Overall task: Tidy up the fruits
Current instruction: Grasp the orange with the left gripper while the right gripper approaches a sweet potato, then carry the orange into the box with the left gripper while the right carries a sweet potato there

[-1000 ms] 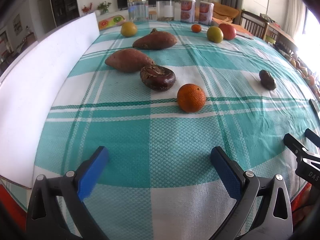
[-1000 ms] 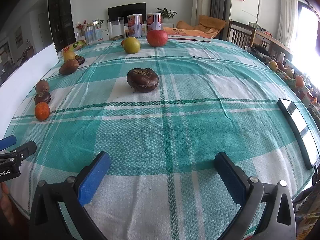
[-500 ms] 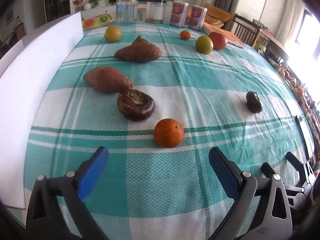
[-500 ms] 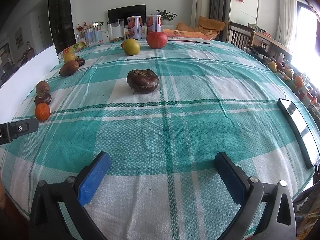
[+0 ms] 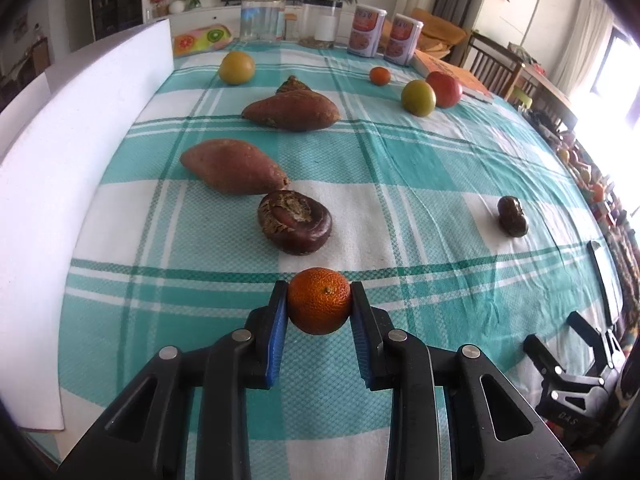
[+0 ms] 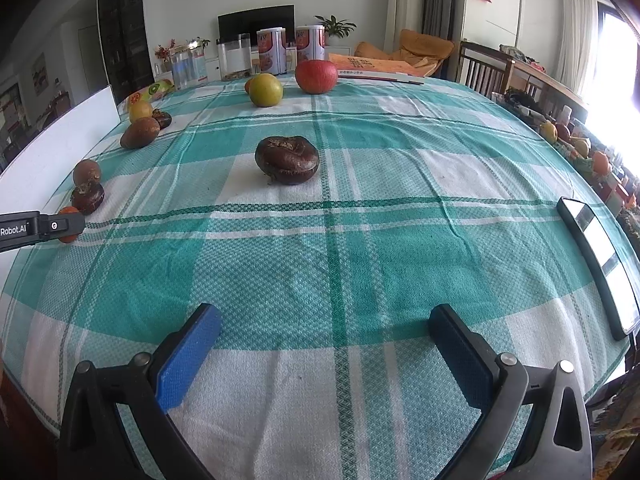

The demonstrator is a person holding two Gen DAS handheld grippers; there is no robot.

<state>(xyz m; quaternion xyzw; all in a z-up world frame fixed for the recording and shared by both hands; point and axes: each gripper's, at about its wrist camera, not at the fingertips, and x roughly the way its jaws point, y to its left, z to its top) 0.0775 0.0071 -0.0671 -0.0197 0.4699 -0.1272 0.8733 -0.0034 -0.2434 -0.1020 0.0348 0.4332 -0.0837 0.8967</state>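
Observation:
My left gripper is shut on a small orange resting on the checked tablecloth. Just beyond it lie a dark water chestnut and two sweet potatoes in a row. A yellow fruit, a green fruit, a red apple and a small orange sit farther back. My right gripper is open and empty above the near cloth. A second dark water chestnut lies ahead of it. The left gripper shows at the left edge there.
A white foam board stands along the table's left side. Jars and two cans stand at the far edge. A phone lies at the right edge. The right gripper shows at lower right in the left wrist view.
My left gripper has moved forward to the small orange and shut on it. The right gripper has stayed open in place.

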